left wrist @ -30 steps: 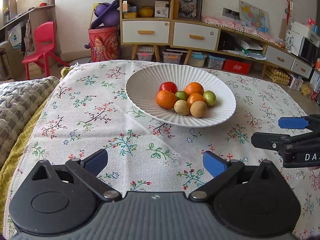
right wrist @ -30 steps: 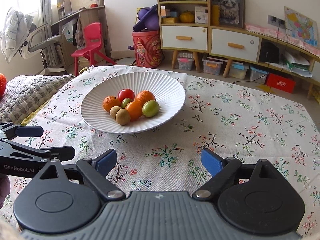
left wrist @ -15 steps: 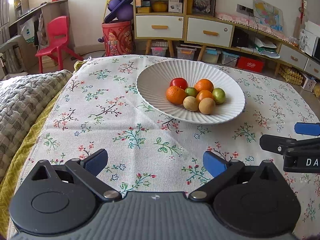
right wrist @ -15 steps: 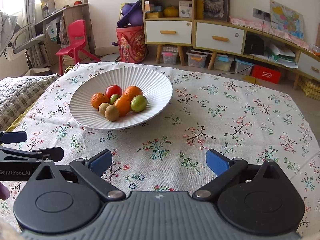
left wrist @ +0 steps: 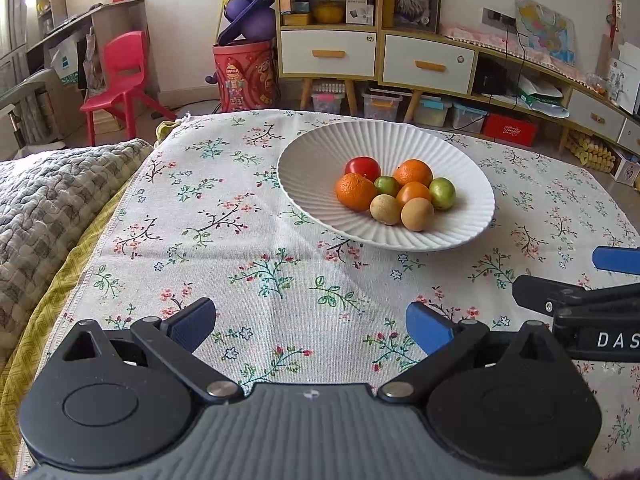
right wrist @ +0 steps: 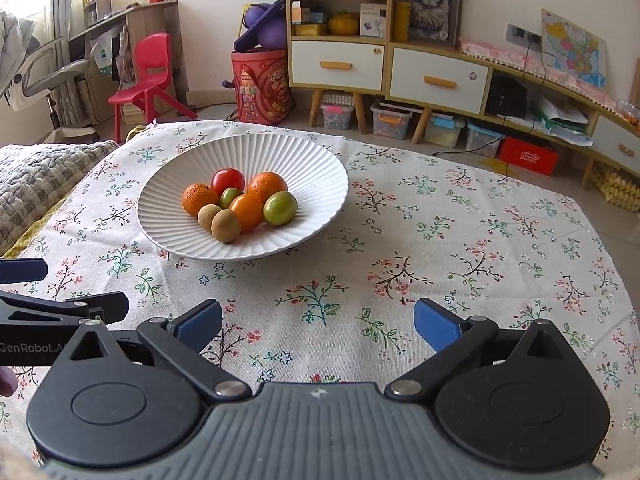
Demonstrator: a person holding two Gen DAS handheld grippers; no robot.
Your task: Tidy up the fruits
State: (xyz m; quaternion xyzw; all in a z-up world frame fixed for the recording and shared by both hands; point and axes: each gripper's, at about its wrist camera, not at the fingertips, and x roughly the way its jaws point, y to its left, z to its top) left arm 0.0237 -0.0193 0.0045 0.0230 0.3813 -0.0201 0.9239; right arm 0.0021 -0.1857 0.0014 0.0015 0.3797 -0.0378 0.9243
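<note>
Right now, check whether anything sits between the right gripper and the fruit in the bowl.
Nothing visible does. Only bare floral tablecloth lies between the open right gripper and the white bowl. The fruit pile sits uncovered. The left gripper stays off to the side.

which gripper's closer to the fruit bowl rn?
Roughly even, maybe left. The bowl sits ahead-right of the left gripper and ahead-left of the right gripper. Both open, short of it.

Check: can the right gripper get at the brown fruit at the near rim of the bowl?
Probably yes. The right gripper is open and empty, only bare tablecloth lies between, and the brown fruit sits unobstructed at the pile's near edge.
</note>
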